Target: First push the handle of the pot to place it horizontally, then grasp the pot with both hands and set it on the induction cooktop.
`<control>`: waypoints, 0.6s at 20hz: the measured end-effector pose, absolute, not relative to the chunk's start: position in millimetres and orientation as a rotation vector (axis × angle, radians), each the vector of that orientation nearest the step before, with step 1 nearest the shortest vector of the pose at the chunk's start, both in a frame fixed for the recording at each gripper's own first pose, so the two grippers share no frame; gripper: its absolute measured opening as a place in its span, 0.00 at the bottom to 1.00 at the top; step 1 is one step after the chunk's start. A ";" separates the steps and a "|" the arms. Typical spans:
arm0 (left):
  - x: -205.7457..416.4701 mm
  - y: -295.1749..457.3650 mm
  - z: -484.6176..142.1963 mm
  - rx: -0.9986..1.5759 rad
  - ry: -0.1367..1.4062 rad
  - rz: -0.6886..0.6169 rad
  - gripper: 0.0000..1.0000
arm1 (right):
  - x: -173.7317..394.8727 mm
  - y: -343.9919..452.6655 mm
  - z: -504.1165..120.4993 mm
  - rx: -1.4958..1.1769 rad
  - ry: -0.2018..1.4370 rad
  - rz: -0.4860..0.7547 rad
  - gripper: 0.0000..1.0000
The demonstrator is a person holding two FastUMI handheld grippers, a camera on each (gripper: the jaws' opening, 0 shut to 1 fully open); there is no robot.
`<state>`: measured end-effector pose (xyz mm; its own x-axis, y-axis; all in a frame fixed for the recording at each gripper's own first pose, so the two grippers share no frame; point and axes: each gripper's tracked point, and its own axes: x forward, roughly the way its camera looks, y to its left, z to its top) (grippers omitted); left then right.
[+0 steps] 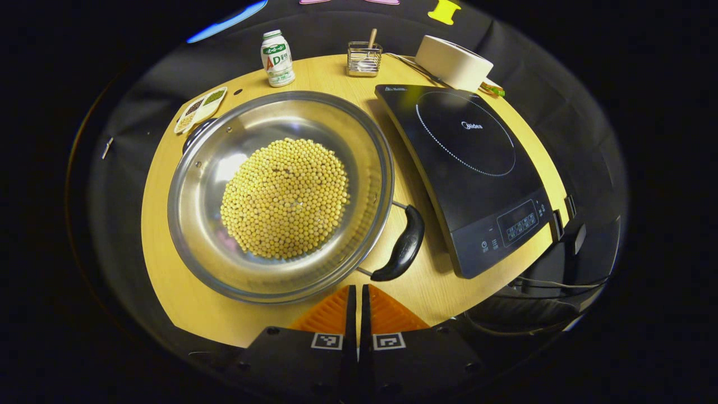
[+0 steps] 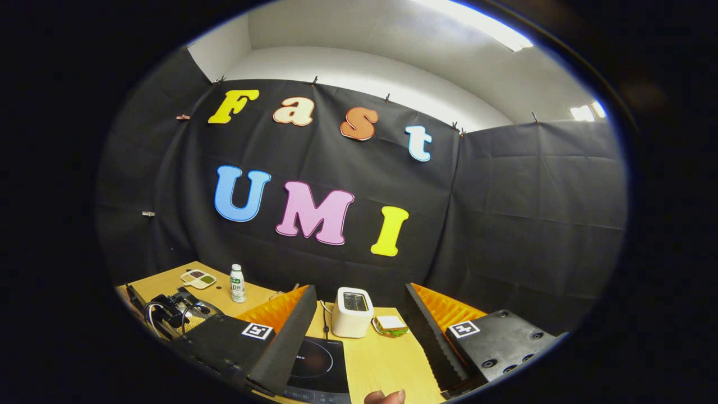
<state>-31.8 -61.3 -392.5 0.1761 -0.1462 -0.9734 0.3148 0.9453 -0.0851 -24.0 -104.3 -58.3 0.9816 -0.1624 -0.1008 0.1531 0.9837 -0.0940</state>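
A wide steel pot (image 1: 196, 185) holding a heap of soybeans (image 1: 285, 197) sits on the wooden table (image 1: 168, 280), left of the black induction cooktop (image 1: 465, 163). One black pot handle (image 1: 405, 244) points toward the near right, between pot and cooktop. The other handle (image 1: 190, 137) shows at the far left rim. My left gripper (image 1: 357, 287) is shut on nothing, just short of the pot's near rim. My right gripper (image 2: 360, 289) hovers open above the table, with the cooktop (image 2: 317, 365) below its left finger.
A milk bottle (image 1: 277, 58), a wire holder (image 1: 364, 58) and a white toaster (image 1: 453, 62) line the back of the table. A small divided dish (image 1: 201, 108) lies at the far left. A sandwich (image 2: 391, 324) rests beside the toaster (image 2: 351, 311). A fingertip (image 2: 387, 397) shows at the bottom edge.
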 end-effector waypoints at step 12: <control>0.5 -90.0 -400.8 0.138 1.326 -0.292 0.05 | -13.4 -128.9 -73.8 -0.079 0.140 -0.165 0.98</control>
